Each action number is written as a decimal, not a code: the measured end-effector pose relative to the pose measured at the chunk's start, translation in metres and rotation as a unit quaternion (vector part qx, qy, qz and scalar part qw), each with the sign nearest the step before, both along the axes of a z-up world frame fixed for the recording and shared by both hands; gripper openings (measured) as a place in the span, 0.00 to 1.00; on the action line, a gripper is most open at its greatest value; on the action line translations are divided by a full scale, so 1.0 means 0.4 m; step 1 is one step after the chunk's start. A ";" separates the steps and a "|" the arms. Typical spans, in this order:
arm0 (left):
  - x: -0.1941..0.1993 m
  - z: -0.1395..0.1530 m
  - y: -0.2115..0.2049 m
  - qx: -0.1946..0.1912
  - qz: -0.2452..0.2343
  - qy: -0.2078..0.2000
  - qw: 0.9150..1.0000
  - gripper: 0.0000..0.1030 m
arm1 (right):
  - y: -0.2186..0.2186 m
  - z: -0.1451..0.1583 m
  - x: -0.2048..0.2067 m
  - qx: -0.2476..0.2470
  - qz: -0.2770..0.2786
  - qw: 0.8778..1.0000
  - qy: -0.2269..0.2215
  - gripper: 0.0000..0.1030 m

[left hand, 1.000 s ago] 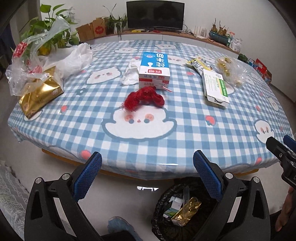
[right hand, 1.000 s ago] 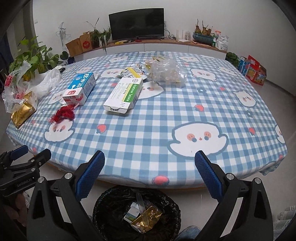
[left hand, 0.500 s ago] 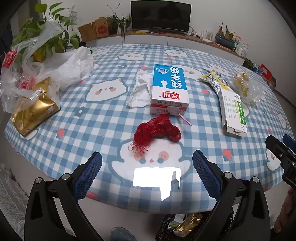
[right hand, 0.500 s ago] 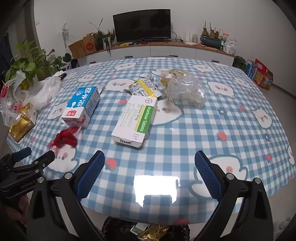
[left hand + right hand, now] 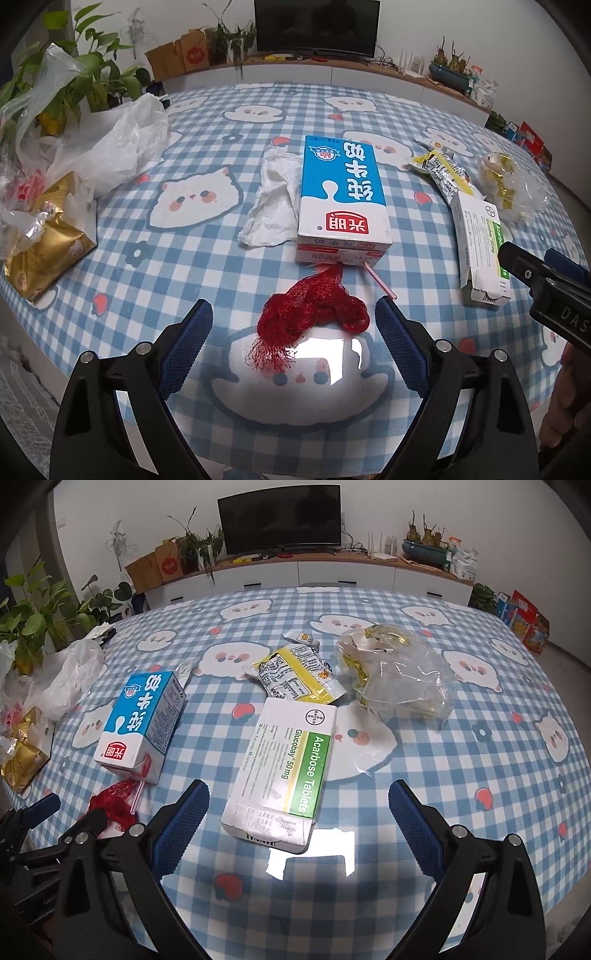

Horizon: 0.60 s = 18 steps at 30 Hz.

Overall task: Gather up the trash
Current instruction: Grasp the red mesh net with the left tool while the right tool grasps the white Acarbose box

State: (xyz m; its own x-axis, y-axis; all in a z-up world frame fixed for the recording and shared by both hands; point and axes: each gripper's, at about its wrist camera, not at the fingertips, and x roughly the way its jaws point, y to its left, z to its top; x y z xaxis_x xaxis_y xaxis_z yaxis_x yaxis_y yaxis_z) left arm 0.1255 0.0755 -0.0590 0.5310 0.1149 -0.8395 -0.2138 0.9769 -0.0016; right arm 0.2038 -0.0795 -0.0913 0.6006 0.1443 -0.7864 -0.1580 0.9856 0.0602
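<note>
Left gripper (image 5: 293, 326), jaws closing but not yet touching, frames a red mesh net (image 5: 314, 314) between them; a milk carton (image 5: 341, 195) lies just beyond. Right gripper (image 5: 295, 814), jaws wide and empty, flanks a tablet box (image 5: 286, 773) on the checked surface (image 5: 461, 775).

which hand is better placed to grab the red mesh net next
Left. The left tongs, closing, already straddle the crumpled red mesh net, not yet pressing it. The open right tongs face the white-and-green cardboard tablet box instead.
</note>
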 end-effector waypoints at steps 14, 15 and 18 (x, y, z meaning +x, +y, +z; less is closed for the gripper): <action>0.044 -0.047 -0.008 -0.004 -0.001 0.024 1.000 0.65 | 0.038 -0.053 0.067 -0.013 0.001 0.999 0.032 0.84; 0.046 -0.049 -0.008 -0.006 -0.001 0.024 1.000 0.63 | 0.040 -0.056 0.069 -0.014 0.004 0.999 0.034 0.80; 0.048 -0.054 -0.008 -0.015 0.002 0.028 1.000 0.53 | 0.048 -0.067 0.071 -0.017 0.012 0.999 0.041 0.72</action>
